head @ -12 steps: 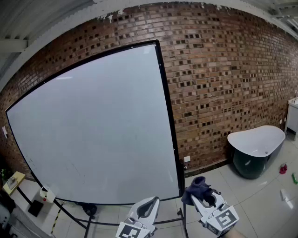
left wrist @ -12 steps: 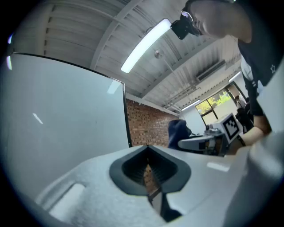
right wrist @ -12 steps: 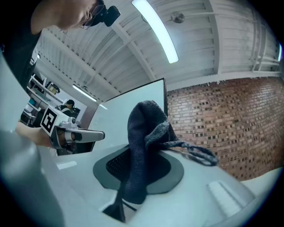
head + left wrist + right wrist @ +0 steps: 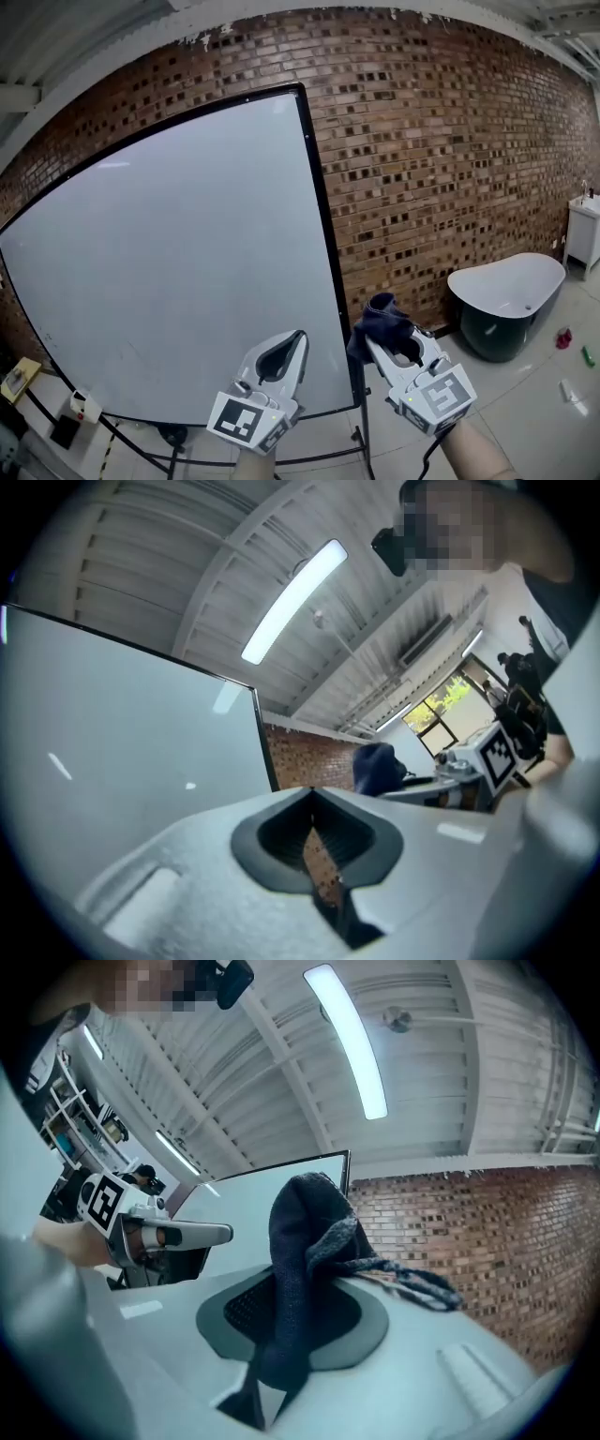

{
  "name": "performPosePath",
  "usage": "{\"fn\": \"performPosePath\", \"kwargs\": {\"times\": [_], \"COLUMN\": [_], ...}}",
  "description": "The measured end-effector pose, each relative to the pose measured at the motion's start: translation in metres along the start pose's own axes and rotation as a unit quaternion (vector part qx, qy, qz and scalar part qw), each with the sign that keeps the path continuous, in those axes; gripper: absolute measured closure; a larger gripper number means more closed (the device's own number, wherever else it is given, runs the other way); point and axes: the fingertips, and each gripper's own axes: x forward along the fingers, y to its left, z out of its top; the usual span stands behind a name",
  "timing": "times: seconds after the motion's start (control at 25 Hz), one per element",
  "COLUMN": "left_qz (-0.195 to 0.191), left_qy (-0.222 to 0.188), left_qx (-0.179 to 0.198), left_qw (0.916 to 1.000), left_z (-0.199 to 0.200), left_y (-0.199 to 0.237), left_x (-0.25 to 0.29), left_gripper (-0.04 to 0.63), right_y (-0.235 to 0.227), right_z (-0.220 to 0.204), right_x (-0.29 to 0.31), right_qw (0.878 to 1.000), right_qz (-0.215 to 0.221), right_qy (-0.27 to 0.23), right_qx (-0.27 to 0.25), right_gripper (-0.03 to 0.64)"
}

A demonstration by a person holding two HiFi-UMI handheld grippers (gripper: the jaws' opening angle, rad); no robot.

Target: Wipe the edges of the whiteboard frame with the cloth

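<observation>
A large whiteboard (image 4: 178, 253) with a thin black frame (image 4: 324, 216) stands on a wheeled stand against a brick wall. My right gripper (image 4: 384, 339) is shut on a dark blue cloth (image 4: 378, 320), which bunches out past the jaw tips close to the lower part of the frame's right edge; whether it touches is unclear. In the right gripper view the cloth (image 4: 305, 1241) hangs over the closed jaws. My left gripper (image 4: 286, 349) is in front of the board's lower right area, shut with nothing in it, its tips (image 4: 314, 841) nearly together.
A white and dark bathtub (image 4: 506, 300) sits on the tiled floor at the right. The black stand legs (image 4: 178, 441) run under the board. Small items lie on the floor at far right (image 4: 567, 337). A box (image 4: 80, 405) sits at lower left.
Both grippers have risen and moved toward the board. The cloth is now higher, beside the frame's right edge. The view has shifted right.
</observation>
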Motion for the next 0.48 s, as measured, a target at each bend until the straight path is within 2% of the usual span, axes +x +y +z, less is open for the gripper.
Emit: {"fn": "performPosePath", "kwargs": {"times": [0.08,0.2,0.36,0.48], "left_qz": [-0.01,-0.009,0.007,0.025], "left_qy": [-0.007,-0.014,-0.035,-0.066], "left_qx": [0.004,0.03,0.084,0.14], "left_qw": [0.9999,0.9994,0.9958,0.9877], "left_z": [0.005,0.026,0.066,0.094], "left_y": [0.007,0.024,0.051,0.072], "left_x": [0.024,0.061,0.112,0.139], "left_gripper": [0.591,0.592,0.591,0.592], "right_y": [-0.012,-0.037,-0.073,-0.088], "right_z": [0.017,0.038,0.071,0.092], "right_x": [0.023,0.055,0.099,0.129], "right_qw": [1.0,0.999,0.995,0.989], "right_qz": [0.008,0.018,0.027,0.033], "right_qy": [-0.001,-0.032,-0.079,-0.105], "right_qx": [-0.014,-0.036,-0.06,-0.097], "right_gripper": [0.54,0.54,0.54,0.54]}}
